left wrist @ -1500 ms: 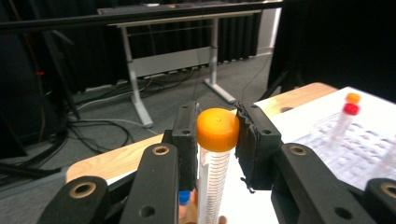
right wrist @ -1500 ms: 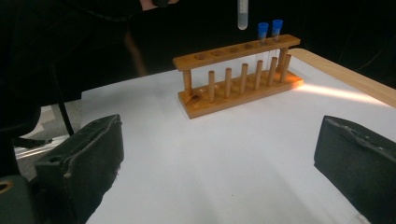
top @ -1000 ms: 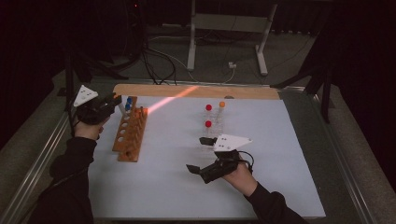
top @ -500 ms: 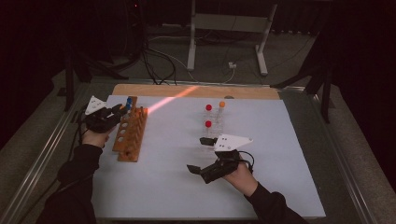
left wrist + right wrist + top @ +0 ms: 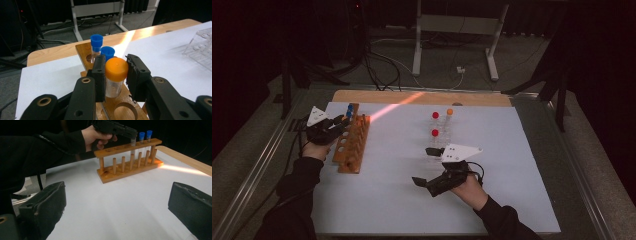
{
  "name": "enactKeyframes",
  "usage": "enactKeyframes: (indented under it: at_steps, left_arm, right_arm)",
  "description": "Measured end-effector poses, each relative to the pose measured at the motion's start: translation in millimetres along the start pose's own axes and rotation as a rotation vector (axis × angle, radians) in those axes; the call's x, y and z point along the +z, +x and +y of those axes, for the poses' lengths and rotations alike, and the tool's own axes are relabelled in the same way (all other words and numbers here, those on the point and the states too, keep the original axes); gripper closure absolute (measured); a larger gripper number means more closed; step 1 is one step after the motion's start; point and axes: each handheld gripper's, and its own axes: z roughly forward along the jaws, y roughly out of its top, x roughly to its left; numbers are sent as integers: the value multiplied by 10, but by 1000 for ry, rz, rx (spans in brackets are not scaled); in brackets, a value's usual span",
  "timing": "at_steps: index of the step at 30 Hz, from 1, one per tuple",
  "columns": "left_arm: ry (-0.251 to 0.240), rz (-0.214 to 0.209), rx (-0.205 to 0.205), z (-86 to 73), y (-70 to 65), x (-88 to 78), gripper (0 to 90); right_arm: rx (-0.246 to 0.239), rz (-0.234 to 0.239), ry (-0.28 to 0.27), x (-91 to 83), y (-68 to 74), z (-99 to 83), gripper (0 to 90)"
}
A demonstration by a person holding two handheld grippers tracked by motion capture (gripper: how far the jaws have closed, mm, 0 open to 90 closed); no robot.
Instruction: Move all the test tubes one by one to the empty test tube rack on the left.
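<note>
1. A white table (image 5: 512,200) carries the work; a wooden rack (image 5: 352,145) lies along its left edge, running toward the far left corner.
2. A clear plastic rack (image 5: 442,131) stands near the far edge, right of the middle, holding tubes with red and orange caps.
3. The right gripper (image 5: 428,167) rests low near the front edge, its jaws spread wide with nothing between them.
4. The left gripper (image 5: 116,72) hovers over the far end of the wooden rack, its jaws pinching an orange-capped tube (image 5: 115,77) just below the cap.
5. That tube stands upright, its lower end already in the third hole from the far end, right beside two blue-capped tubes (image 5: 100,48).
6. To finish well, the tube likely wants lowering straight down, kept upright and clear of the neighbouring blue cap, with the jaws opening only once it seats.
</note>
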Motion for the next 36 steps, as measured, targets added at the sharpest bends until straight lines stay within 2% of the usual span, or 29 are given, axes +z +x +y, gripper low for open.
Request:
enactKeyframes:
  at_steps: [6,8,13,14,16,20,23,26,31,36]
  left_arm:
    - [7,-5,-5,6,2,-3,707]
    - [4,-20,-20,6,7,-16,695]
    - [-2,-34,-31,29,-18,-105,476]
    - [-4,-44,-35,42,-26,-137,416]
    - [-16,-69,-36,65,-55,-213,357]
    - [-43,-115,-31,99,-173,-385,168]
    - [-58,-161,-10,100,-309,-511,88]
    - [-67,-196,3,87,-428,-592,27]
    - [-96,-263,20,35,-631,-697,20]
    - [-90,-307,38,7,-735,-724,20]
  right_arm:
    - [7,8,-6,-22,-15,15,13]
    - [10,6,-8,-39,-24,26,14]
    - [11,-6,-19,-97,-67,63,14]
    - [13,-4,-21,-117,-82,76,13]
    - [10,-13,-33,-164,-116,102,14]
    - [8,-31,-50,-254,-216,156,13]
    - [9,-58,-62,-319,-317,195,13]
    - [34,-88,-71,-387,-451,229,13]
    - [44,-175,-70,-446,-711,234,14]
    - [94,-252,-63,-449,-1039,147,14]
